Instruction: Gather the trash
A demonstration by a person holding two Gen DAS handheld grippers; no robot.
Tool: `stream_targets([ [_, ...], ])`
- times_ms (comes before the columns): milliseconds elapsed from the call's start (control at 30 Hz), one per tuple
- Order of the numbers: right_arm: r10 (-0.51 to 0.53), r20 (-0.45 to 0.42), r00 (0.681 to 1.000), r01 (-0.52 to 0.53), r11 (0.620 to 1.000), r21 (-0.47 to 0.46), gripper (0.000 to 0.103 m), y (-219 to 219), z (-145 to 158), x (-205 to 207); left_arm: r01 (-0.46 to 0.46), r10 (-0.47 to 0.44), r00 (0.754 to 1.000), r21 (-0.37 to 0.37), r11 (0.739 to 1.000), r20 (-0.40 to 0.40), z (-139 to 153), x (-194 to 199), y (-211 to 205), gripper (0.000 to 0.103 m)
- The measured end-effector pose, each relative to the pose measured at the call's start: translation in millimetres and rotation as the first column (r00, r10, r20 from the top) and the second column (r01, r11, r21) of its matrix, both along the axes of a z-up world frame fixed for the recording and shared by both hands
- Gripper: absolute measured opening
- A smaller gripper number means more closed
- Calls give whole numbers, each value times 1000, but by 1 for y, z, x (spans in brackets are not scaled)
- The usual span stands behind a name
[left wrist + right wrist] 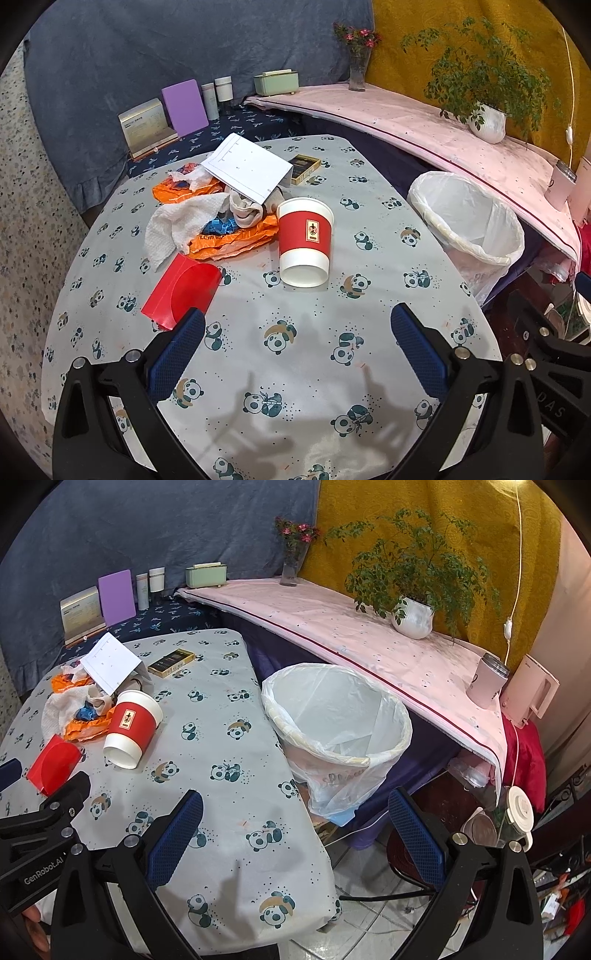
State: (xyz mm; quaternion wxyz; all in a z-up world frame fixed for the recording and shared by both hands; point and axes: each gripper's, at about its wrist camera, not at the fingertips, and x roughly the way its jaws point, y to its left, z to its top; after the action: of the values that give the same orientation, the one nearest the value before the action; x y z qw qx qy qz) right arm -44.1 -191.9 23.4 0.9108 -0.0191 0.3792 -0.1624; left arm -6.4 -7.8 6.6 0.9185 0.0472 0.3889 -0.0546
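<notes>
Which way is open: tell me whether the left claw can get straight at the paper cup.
Probably yes. The left claw is open and empty, and only bare tablecloth lies between it and the upside-down paper cup.

Both wrist views look down and forward from near the panda-print cloth worktop (295, 350), the right one further right, sharing the red-sleeved paper cup (304, 242) and white-lined bin (338, 716).

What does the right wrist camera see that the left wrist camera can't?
Only the right wrist view shows the tiled floor and the whole pink boxy kettle. Only the left wrist view shows the whole flat red paper packet. Both show the tipped red-and-white paper cup, the white bag-lined trash bin, the panda tablecloth and open jaws.
</notes>
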Motion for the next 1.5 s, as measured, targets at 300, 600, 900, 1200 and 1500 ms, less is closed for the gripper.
stream_targets([
  [300,-11,-2,1000,11,1000,-7,96,3,0,5,-7,7,1000,3,1000,-6,-7,7,8,96],
  [600,23,-5,1000,-23,1000,11,96,25,-10,29,-87,87,996,-12,996,-24,-25,38,57,96],
  [900,82,-6,997,-81,992,98,96,54,-24,69,-112,112,990,3,994,-86,-52,73,103,96],
  [1200,161,-31,986,-154,975,162,96,92,-42,121,-130,123,979,-34,991,-162,-77,100,128,96],
  [1500,220,-69,973,-205,963,177,95,124,-64,164,-115,92,971,-91,989,-222,-88,113,135,75],
])
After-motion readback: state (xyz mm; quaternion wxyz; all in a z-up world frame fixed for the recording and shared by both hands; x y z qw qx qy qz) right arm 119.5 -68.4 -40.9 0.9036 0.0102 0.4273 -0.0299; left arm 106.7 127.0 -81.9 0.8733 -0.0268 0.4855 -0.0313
